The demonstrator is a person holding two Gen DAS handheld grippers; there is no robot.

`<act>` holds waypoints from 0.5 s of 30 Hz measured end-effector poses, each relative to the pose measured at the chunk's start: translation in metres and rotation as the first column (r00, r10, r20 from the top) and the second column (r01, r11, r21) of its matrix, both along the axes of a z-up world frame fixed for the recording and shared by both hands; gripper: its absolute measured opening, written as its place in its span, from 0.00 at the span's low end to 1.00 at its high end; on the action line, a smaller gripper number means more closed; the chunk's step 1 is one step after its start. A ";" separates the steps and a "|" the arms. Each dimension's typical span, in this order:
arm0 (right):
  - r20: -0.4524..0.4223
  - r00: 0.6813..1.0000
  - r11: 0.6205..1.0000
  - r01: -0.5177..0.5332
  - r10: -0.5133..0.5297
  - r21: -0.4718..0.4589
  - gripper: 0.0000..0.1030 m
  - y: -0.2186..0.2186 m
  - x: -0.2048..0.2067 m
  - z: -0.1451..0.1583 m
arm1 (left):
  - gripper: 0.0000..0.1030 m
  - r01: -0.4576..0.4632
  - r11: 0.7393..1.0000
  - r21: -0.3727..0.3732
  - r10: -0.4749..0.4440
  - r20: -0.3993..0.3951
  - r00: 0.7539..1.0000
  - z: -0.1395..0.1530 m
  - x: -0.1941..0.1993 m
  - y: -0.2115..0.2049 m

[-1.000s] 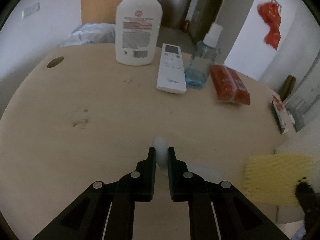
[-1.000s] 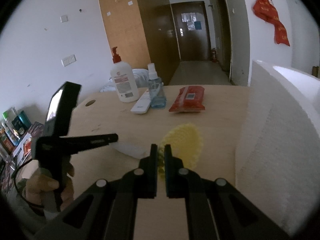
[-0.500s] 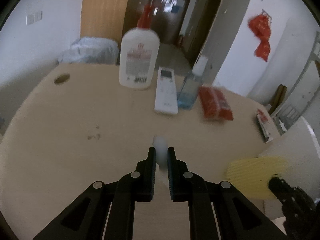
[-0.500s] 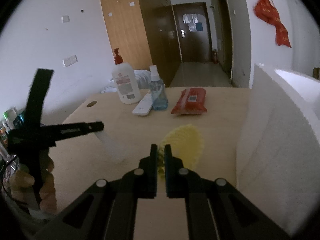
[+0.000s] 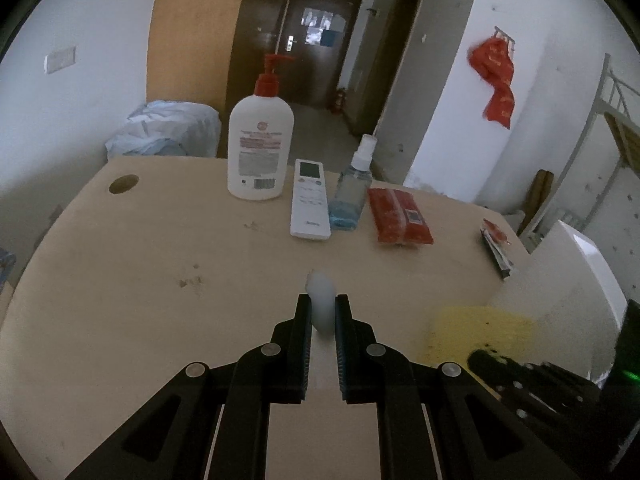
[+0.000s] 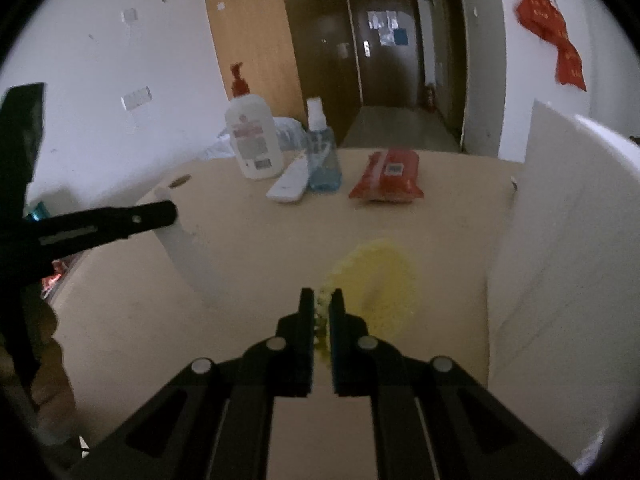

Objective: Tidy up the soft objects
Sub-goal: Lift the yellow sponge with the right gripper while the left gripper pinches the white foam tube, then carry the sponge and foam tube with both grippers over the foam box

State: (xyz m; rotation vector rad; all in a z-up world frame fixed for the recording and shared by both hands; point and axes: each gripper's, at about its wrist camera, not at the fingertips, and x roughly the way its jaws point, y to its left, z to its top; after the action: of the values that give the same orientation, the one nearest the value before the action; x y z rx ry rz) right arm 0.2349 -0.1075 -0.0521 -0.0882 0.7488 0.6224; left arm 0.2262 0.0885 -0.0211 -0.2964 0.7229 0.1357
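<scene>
**Room and background, both wrist views**

You are facing a pale wooden table [image 5: 140,264] with a round cable hole [image 5: 124,183] near its far left corner. White walls [image 5: 80,92] stand on both sides; a light wood panel [image 5: 188,40] sits left of a dim corridor ending in a dark door [image 5: 316,52]. A red hanging [image 5: 494,80] is on the right wall. Light is low.

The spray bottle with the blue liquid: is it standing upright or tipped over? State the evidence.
Upright. The spray bottle stands on its base on the table, white nozzle at the top, beside the remote.
</scene>
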 end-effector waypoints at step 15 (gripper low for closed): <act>0.008 1.000 0.997 0.028 -0.028 0.073 0.07 -0.007 -0.010 0.001 | 0.11 0.032 0.999 0.009 -0.032 0.030 0.999 0.002 -0.020 -0.008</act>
State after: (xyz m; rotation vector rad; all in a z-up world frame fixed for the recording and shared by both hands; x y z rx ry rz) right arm 0.2246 -0.1142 -0.0516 -0.0139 0.7166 0.6214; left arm 0.2061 0.0810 -0.0194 -0.2783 0.6963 0.1037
